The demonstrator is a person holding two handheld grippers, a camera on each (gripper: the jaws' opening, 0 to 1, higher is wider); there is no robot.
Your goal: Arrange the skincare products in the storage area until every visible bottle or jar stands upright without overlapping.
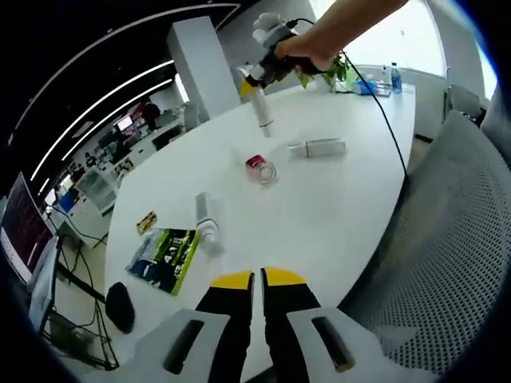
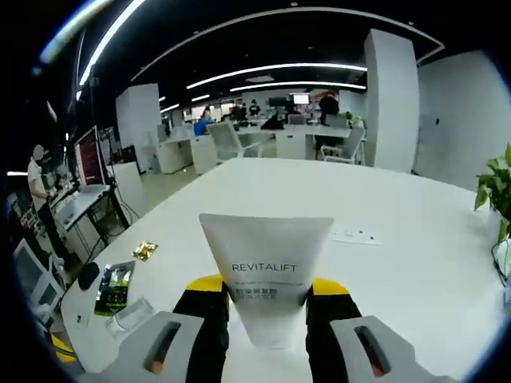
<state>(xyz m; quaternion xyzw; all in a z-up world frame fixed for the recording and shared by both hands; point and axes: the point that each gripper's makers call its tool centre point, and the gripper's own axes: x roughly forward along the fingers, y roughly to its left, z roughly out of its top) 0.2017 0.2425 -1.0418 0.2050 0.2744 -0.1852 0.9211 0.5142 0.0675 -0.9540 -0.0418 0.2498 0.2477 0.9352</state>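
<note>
Right hand-held gripper clamps a white tube printed REVITALIFT; left hand-held gripper is closed, empty.

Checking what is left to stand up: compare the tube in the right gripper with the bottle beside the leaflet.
The tube is held off the table in the right gripper; the bottle lies flat, untouched. The tube is opaque white, printed REVITALIFT; the bottle looks clear. Neither stands upright on the table yet.

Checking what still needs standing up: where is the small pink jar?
In the left gripper view, the pink jar lies mid-table, between the held tube and a lying bottle.
</note>
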